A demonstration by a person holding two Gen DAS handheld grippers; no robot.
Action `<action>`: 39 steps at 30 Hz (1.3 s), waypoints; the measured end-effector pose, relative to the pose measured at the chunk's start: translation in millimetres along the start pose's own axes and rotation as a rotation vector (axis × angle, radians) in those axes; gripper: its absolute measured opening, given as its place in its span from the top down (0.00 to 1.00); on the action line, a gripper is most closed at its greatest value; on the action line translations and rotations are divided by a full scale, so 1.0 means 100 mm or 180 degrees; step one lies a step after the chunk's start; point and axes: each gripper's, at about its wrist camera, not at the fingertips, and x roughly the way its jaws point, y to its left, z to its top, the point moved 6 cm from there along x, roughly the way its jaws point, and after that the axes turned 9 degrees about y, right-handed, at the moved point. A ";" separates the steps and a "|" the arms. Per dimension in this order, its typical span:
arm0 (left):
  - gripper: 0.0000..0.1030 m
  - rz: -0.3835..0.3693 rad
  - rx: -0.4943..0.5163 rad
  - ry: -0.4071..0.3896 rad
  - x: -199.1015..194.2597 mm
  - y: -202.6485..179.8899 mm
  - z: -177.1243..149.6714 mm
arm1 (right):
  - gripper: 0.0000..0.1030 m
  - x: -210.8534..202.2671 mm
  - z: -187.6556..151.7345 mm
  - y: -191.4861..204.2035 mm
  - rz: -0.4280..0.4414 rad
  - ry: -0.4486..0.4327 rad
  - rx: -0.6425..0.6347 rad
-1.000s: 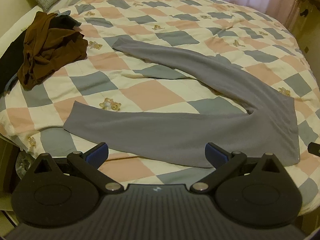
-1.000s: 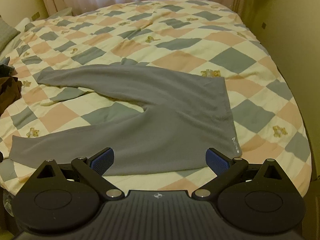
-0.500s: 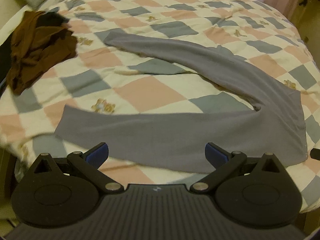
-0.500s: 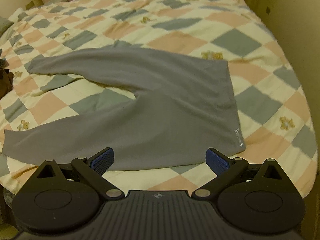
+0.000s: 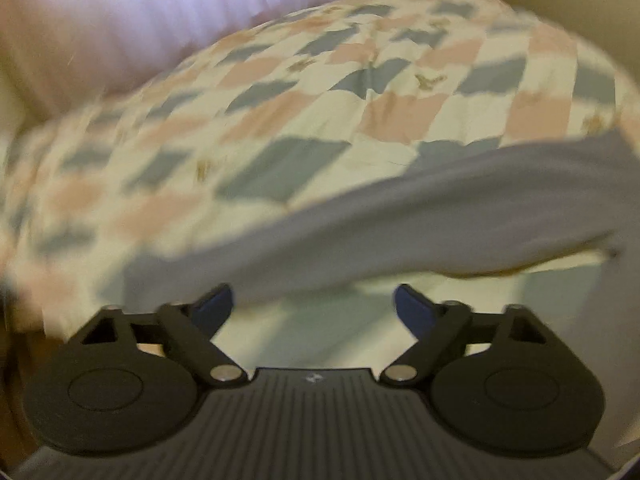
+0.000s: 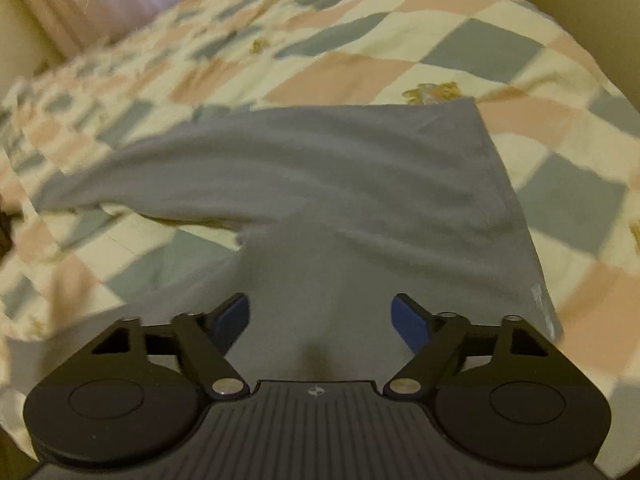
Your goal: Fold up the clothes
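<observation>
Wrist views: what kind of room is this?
Most likely a bedroom: a bed with a checkered quilt, pale curtains behind it, and grey trousers spread flat on the quilt for folding.

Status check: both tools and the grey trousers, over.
Left tool and right tool open, jaws just narrowed, nothing gripped. Grey trousers flat on checked quilt, unfolded. Nothing in the way.

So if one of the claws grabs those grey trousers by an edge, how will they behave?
The grey trousers look thin and lie flat with soft ripples, so they would probably droop limply. Spread wide over the quilt, a single pinch likely drags the rest along. The cloth seems light, not slippery.
</observation>
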 end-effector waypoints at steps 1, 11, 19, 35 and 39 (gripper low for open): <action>0.35 0.0021 0.0175 -0.0021 0.18 0.10 0.12 | 0.29 0.12 0.10 0.00 -0.0017 0.0007 -0.0060; 0.57 -0.0351 0.1190 0.0304 1.75 0.87 0.61 | 0.32 0.77 1.35 0.16 0.0487 -0.0358 -0.0558; 0.56 -0.0682 0.1451 0.0563 2.35 1.01 0.53 | 0.32 1.03 2.08 0.39 0.0564 -0.0301 -0.1266; 1.00 -0.0437 0.1930 0.0381 2.28 0.79 0.19 | 0.62 1.75 2.46 0.40 0.0439 0.0321 -0.1915; 1.00 -0.0076 0.1869 0.0223 2.07 0.78 0.16 | 1.00 1.77 2.36 0.44 0.0269 0.0298 -0.2069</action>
